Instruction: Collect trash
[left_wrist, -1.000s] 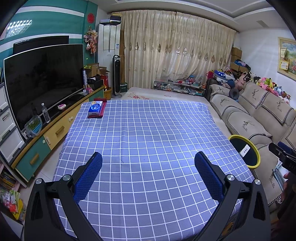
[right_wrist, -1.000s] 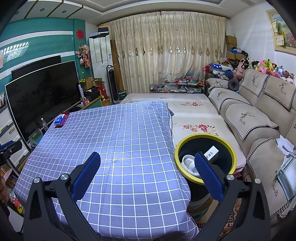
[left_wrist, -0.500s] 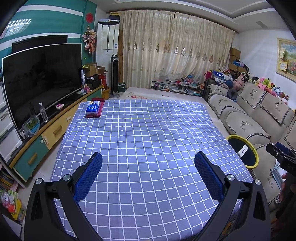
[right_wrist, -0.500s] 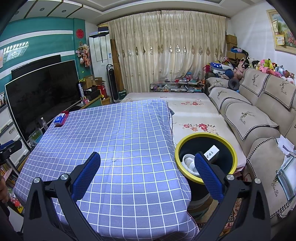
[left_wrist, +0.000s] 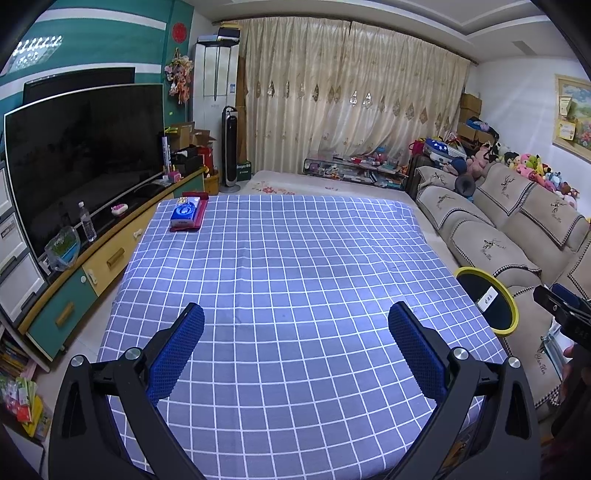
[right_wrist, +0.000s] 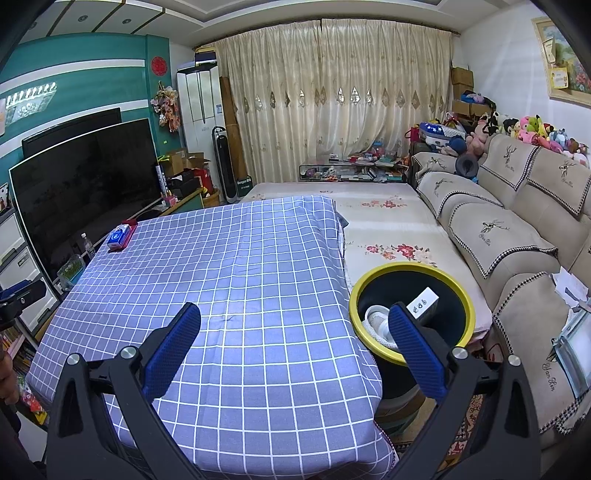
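Note:
A black bin with a yellow rim (right_wrist: 464, 328) stands by the table's right side, with a white box (right_wrist: 422, 304) and white trash (right_wrist: 376, 321) inside; it also shows in the left wrist view (left_wrist: 511, 317). My left gripper (left_wrist: 295, 325) is open and empty above the near part of the checked blue tablecloth (left_wrist: 288, 266). My right gripper (right_wrist: 293, 325) is open and empty over the table's near right corner, its right finger (right_wrist: 413, 347) in front of the bin.
A blue tissue pack on a red tray (left_wrist: 185, 213) lies at the table's far left corner. A TV (left_wrist: 81, 155) on a low cabinet runs along the left. A beige sofa (right_wrist: 517, 229) stands on the right. A floral mat (right_wrist: 384, 229) lies beyond the bin.
The left gripper has drawn back slightly, so more of the table shows. The right gripper has barely moved. Both stay open.

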